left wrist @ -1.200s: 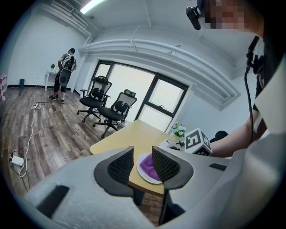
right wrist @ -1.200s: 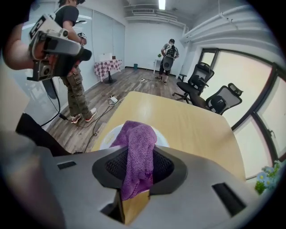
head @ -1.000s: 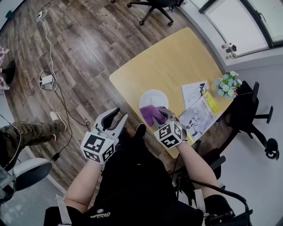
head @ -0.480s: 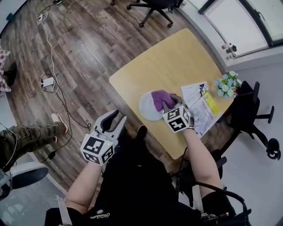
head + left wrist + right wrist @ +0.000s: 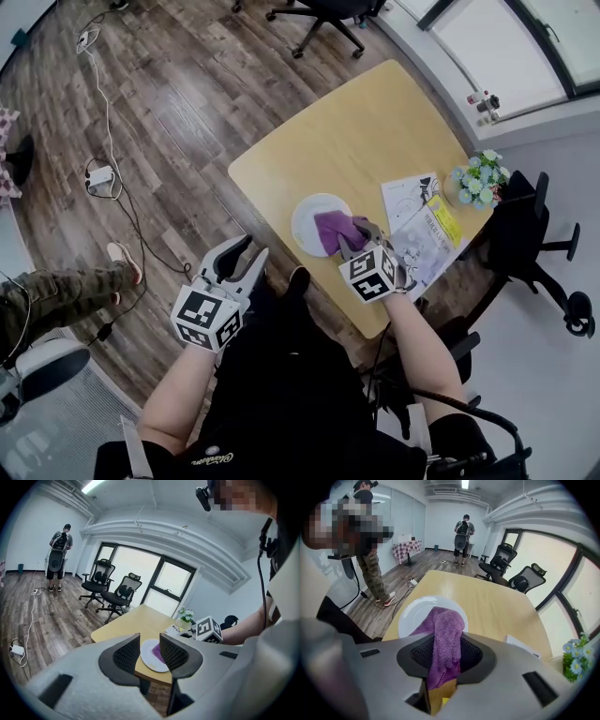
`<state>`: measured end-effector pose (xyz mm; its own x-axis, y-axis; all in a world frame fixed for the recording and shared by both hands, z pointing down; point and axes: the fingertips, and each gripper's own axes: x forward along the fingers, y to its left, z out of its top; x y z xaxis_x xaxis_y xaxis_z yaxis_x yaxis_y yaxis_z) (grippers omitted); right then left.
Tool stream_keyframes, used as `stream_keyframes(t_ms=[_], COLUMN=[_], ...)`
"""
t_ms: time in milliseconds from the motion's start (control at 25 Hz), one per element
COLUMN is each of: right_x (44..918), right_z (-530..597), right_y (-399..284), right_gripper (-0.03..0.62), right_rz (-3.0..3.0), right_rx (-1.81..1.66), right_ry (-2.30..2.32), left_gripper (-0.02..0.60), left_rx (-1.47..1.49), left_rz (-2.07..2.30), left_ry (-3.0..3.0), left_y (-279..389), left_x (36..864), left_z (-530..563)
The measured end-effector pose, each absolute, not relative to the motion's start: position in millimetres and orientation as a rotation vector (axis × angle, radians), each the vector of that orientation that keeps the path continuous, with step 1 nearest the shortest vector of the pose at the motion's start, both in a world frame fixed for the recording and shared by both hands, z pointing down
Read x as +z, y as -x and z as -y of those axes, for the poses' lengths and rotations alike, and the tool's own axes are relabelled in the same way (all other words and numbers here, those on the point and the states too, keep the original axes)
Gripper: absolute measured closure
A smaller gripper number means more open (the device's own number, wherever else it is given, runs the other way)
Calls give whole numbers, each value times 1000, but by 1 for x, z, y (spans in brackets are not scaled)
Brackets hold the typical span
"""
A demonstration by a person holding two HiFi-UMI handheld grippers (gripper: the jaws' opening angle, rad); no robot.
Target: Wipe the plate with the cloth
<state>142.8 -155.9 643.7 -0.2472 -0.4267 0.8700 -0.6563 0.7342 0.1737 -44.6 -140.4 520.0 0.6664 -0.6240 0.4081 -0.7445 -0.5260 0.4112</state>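
Note:
A white plate lies near the front edge of the yellow table. A purple cloth rests on the plate's right half, and my right gripper is shut on it. In the right gripper view the cloth hangs pinched between the jaws over the plate. My left gripper is held off the table to the left, above the floor, open with nothing in it. In the left gripper view the plate and cloth show through the gap between the jaws.
Papers and a small pot of flowers sit at the table's right end. Office chairs stand beyond the table. Cables and a power adapter lie on the wood floor at left, where a person's leg shows.
My right gripper has dragged the cloth back across the plate, from its upper right toward the near side. The left gripper has stayed where it was.

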Motion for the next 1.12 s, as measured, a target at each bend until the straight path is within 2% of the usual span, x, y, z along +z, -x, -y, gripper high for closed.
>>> stream_keyframes(t_ms=[480,840,1120], right_x=[647,638,638], right_z=[111,189,196], right_y=[-135,-158,-106], right_gripper=[493,493,493], right_rz=[1915,1877,1936], right_rx=[329,269,230], right_ry=[-814,-941,-843], left_gripper=[453,453,453], left_rx=[285,293,285], left_rz=[1024,1065,1092], left_ry=[-2340,-2325,-2303], left_y=[33,50,60], left_x=[518,519,521], left_z=[137,137,133])
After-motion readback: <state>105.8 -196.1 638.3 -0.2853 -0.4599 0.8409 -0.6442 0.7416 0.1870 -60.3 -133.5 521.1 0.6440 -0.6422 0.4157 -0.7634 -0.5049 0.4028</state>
